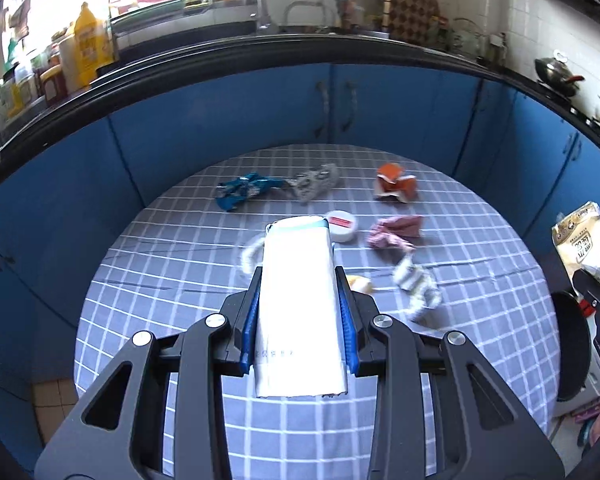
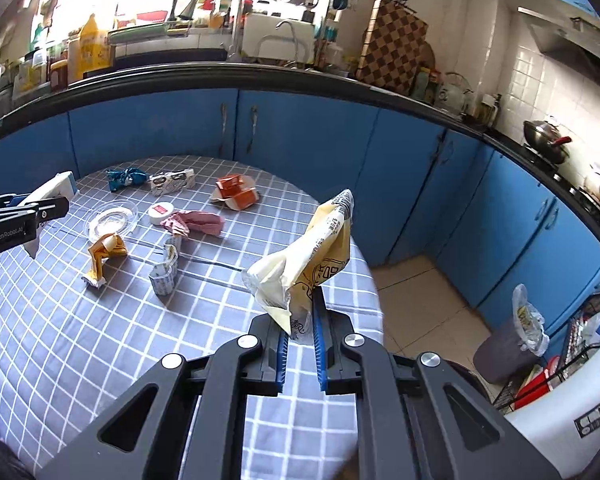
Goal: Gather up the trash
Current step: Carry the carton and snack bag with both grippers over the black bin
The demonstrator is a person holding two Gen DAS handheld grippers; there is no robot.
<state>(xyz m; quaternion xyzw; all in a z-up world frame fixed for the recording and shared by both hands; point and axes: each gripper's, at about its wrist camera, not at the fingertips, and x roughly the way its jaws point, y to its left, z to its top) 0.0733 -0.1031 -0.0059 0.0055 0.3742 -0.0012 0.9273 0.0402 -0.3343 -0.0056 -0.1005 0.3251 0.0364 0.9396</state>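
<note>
My left gripper [image 1: 299, 280] is shut on a white carton [image 1: 298, 304] with a teal top edge, held above the round checked table [image 1: 180, 320]. My right gripper [image 2: 302, 312] is shut on a crumpled yellow-and-cream snack bag [image 2: 312, 256], lifted over the table's right side. That bag [image 1: 582, 240] also shows at the right edge of the left wrist view, and the carton [image 2: 56, 190] at the left of the right wrist view. Loose trash lies on the cloth: a blue wrapper [image 1: 244, 190], a grey printed box [image 1: 314, 182], an orange carton [image 1: 396, 184], a pink wrapper [image 1: 394, 232].
A white round lid [image 1: 342, 226], a clear plastic dish [image 2: 112, 220], an orange-yellow wrapper [image 2: 104, 252] and a crushed white-blue packet [image 2: 165, 272] also lie on the table. A grey bin with a liner [image 2: 504, 344] stands on the floor at the right. Blue cabinets [image 2: 300, 140] curve behind.
</note>
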